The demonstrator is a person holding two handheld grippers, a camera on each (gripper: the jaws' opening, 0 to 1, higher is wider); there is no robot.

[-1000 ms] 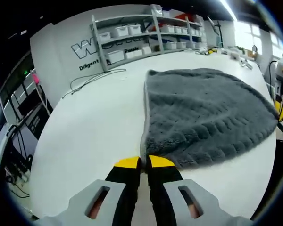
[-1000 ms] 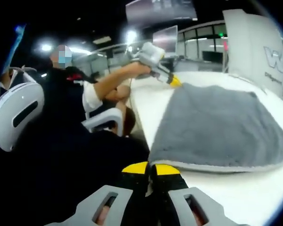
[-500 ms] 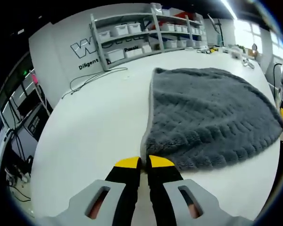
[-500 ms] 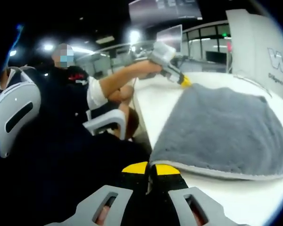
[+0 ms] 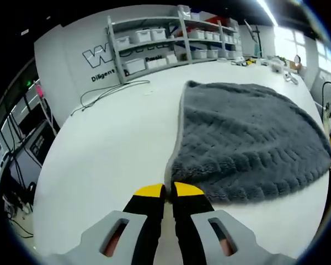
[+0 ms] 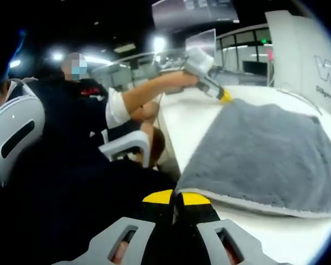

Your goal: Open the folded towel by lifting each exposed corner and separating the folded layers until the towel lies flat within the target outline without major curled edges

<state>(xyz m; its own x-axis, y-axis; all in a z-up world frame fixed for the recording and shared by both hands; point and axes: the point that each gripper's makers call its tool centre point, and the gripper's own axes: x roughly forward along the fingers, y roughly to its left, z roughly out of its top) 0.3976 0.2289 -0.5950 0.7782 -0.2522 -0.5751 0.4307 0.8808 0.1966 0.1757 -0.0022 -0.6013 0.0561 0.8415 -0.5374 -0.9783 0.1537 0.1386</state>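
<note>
The grey plush towel [image 5: 248,138] lies spread on the white table [image 5: 110,143], with its pale hem running from my left gripper up the towel's left side. My left gripper [image 5: 165,190] is shut on the near corner, yellow tips together. In the right gripper view the towel [image 6: 270,154] stretches away to the right. My right gripper [image 6: 174,197] is shut on its nearest corner at the table edge. A person's hand holds the left gripper [image 6: 225,96] at the towel's far corner.
Shelves with white bins [image 5: 165,44] and a lettered wall stand past the table's far side. A thin cable [image 5: 107,91] lies on the table there. Small clutter [image 5: 265,58] sits at the far right end. A seated person [image 6: 83,110] and a white chair [image 6: 16,132] are beside the table.
Both grippers have stayed shut on their corners. The towel has shifted a little across the table. In the right gripper view the left gripper has drifted to the right.
</note>
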